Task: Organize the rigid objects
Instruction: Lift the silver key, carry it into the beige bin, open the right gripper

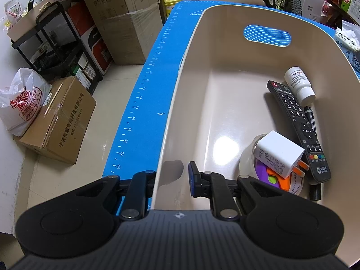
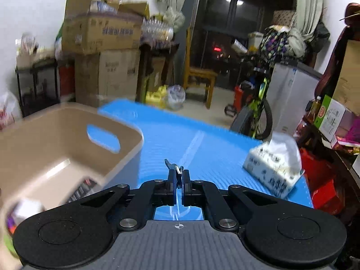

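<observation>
Bin [image 1: 180, 94] wall clamped by left claw [image 1: 173, 180], right claw [image 2: 178, 180] clenched on small metal piece [image 2: 177, 168], remote [image 1: 299, 130] marked ChinaMobile

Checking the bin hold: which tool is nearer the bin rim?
Left. The left tool is clamped on the bin rim; the right tool is beside the bin, over the mat.

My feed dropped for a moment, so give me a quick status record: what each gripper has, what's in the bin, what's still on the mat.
left gripper: fingers clamped on the near wall of the beige bin
right gripper: shut on a small metal object, too small to identify, above the blue mat
bin contents: remote control, white bottle, black marker, white charger, tape roll, purple and orange item
left on mat: tissue pack
</observation>
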